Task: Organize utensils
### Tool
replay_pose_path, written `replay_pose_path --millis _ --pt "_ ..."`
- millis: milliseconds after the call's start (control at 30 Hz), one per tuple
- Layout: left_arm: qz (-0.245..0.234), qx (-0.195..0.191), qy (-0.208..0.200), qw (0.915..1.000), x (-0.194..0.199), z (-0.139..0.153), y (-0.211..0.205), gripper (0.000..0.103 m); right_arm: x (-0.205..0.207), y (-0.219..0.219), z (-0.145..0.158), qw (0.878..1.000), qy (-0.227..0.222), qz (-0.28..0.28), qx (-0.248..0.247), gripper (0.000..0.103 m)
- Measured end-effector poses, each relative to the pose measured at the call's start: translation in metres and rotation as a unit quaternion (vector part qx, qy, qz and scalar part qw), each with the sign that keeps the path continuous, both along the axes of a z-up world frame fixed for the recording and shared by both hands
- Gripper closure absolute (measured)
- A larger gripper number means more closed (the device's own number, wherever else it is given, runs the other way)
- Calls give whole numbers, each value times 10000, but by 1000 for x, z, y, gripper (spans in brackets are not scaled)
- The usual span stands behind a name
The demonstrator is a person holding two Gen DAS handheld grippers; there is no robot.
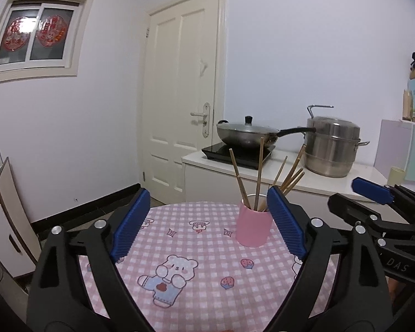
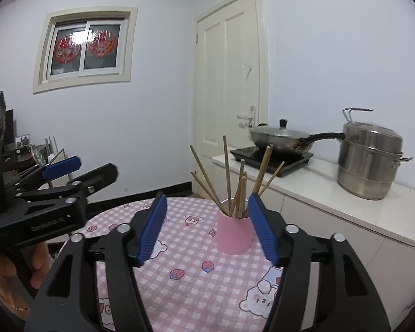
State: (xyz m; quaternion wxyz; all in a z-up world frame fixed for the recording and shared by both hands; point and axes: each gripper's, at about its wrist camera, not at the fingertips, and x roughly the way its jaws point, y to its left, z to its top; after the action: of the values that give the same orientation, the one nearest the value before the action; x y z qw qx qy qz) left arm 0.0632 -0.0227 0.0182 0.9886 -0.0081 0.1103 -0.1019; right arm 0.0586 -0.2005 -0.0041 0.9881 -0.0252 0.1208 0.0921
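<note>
A pink cup (image 1: 253,227) (image 2: 233,235) stands upright on the round table with the pink checked cloth (image 1: 202,290) (image 2: 188,285). Several wooden chopsticks (image 1: 260,171) (image 2: 227,171) stick out of it, fanned apart. My left gripper (image 1: 207,193) is open and empty, short of the cup, whose right side lies behind its right blue pad. My right gripper (image 2: 207,197) is also open and empty, with the cup just inside its right pad. Each gripper appears at the edge of the other's view: the right gripper (image 1: 370,191) and the left gripper (image 2: 61,167).
Behind the table runs a white counter (image 1: 290,171) (image 2: 332,193) with a lidded wok (image 1: 247,135) (image 2: 282,138) on a black hob and a steel steamer pot (image 1: 330,146) (image 2: 369,160). A closed door (image 1: 182,96) is beyond. A cabinet (image 1: 5,207) stands left. A hand (image 2: 2,274) holds the left gripper.
</note>
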Motion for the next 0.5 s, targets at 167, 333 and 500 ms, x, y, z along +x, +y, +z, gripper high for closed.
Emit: replay_pose_path --millis 167,333,500 --pt "28 -103 -127 9999 -23 -2 9 13 -15 2 -3 9997 -188 -102 66 32" --pt "76 -142 -237 9996 -38 -4 15 13 -30 7 -3 9990 -419 -139 28 21" --pt "199 -110 -393 9990 -50 -5 18 13 -39 9 -5 9988 -464 -89 84 16"
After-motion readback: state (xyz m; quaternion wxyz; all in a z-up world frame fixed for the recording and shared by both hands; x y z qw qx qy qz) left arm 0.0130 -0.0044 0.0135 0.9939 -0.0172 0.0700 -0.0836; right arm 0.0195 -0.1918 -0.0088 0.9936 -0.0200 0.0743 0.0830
